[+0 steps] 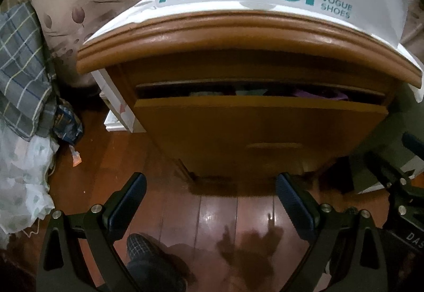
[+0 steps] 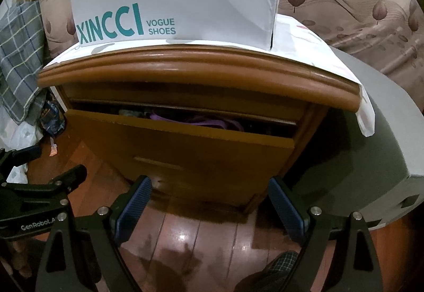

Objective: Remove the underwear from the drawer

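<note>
Both grippers hang low over the floor, fingers spread wide and holding nothing: the left gripper (image 1: 212, 201) and the right gripper (image 2: 210, 203). The drawer (image 2: 185, 154) is ahead and above them, open only a crack. Purple underwear (image 2: 209, 121) lies inside, along its width, nearer the right gripper. Behind, the bag (image 2: 172, 0) reads "XINCCI VOGUE SHOES".

Home bedroom. Wooden nightstand (image 2: 185, 74) with drawer (image 2: 180, 148) ajar, clothing inside (purple fabric (image 2: 196, 119) visible). White shoe-shop paper bag (image 2: 175, 0) on top, over white cloth (image 2: 304, 37). Leaf-patterned padded headboard (image 2: 357, 5) behind. Grey plaid bedding (image 1: 21, 66) and sheer patterned fabric (image 1: 21, 180) at left. Glossy reddish wood plank floor (image 1: 212, 217).
</note>
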`<state>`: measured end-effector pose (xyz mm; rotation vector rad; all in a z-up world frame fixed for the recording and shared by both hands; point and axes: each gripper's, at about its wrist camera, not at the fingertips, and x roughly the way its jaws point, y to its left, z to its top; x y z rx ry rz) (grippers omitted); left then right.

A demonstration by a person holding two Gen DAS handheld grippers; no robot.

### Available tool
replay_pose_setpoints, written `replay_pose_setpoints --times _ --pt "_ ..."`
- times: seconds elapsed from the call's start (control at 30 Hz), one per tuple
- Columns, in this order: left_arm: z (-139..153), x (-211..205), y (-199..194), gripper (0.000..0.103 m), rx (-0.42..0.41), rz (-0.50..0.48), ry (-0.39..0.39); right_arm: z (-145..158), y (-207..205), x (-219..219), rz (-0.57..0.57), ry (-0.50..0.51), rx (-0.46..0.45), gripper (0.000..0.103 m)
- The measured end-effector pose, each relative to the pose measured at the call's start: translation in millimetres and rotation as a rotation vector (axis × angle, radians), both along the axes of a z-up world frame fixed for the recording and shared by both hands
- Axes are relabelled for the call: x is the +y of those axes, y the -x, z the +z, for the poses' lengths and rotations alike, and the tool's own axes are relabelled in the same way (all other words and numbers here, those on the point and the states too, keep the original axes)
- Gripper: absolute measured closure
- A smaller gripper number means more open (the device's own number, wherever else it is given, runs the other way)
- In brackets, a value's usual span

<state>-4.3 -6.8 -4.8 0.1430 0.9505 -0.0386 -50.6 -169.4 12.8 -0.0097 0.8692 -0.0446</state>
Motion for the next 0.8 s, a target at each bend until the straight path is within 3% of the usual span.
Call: replay_pose_setpoints --times 0.8 --pt "-1.0 2.4 -1.4 0.006 0.015 0.008 0.010 -1.9 -1.3 -3.9 -0.006 -0.023 0.014 0.011"
